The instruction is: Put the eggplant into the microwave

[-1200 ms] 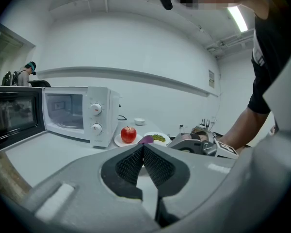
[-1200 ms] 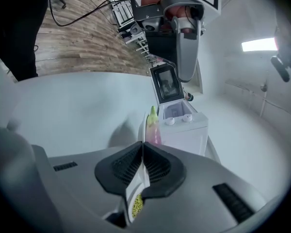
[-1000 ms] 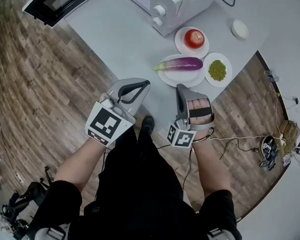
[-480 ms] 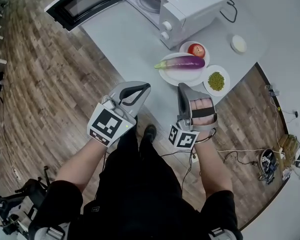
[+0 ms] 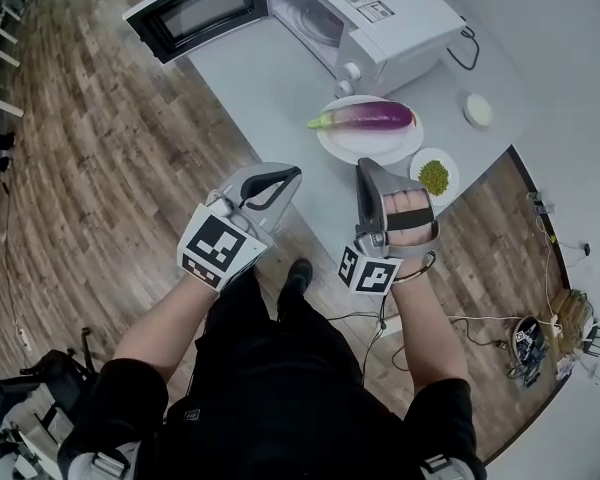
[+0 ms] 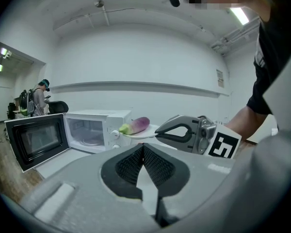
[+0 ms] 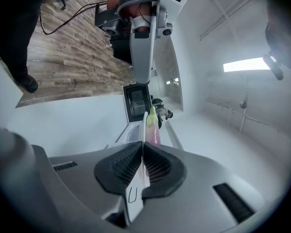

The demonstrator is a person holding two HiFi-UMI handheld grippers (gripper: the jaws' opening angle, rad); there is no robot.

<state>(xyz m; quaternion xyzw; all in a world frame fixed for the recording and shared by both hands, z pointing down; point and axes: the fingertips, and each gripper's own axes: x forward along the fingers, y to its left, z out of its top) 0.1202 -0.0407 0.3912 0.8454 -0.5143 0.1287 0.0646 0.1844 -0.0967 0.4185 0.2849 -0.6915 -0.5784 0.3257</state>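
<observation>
While resting on plate (image 5: 342, 149), eggplant (image 5: 366, 117): likely firm, glossy, slippery; grip mid-body, across.
Left gripper (image 5: 294, 173): closed, empty.
Right gripper (image 5: 361, 172): closed, empty.
Microwave (image 5: 400, 16): open.

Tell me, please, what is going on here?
A person stands at the table with a tool in each hand. The left tool and the right tool are both shut and empty, held short of the plate. The eggplant lies on that white plate beside the microwave, whose door is open. Nothing has been picked up yet.
</observation>
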